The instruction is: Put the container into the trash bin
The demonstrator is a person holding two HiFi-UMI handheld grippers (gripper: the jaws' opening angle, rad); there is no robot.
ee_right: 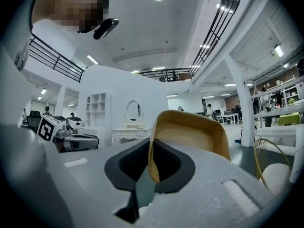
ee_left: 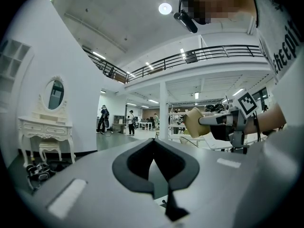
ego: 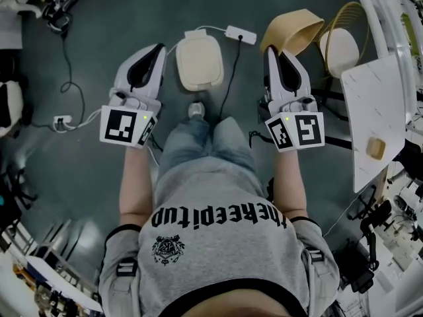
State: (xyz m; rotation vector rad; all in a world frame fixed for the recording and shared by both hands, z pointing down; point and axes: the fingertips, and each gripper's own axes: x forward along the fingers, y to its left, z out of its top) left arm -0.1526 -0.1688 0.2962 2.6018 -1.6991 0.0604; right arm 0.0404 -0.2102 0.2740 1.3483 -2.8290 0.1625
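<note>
A tan container (ego: pixel 294 32) is pinched by its rim in my right gripper (ego: pixel 274 50), held out over the dark floor; its open inside fills the right gripper view (ee_right: pixel 190 137), with the jaws (ee_right: pixel 151 144) shut on its wall. The trash bin (ego: pixel 198 61), cream with its lid down, stands on the floor between both grippers, just beyond the person's shoe (ego: pixel 196 111). My left gripper (ego: pixel 158 47) hovers left of the bin, its jaws (ee_left: pixel 154 140) shut on nothing. The left gripper view also shows the container (ee_left: pixel 194 122) in the right gripper (ee_left: pixel 237 118).
A white table (ego: pixel 380 111) with a small tan block (ego: pixel 375 148) stands at the right. A gold wire chair (ego: pixel 344 41) is behind the container. A power strip (ego: pixel 239 34) and cables (ego: pixel 66 65) lie on the floor. A white dressing table (ee_left: pixel 45 132) stands far left.
</note>
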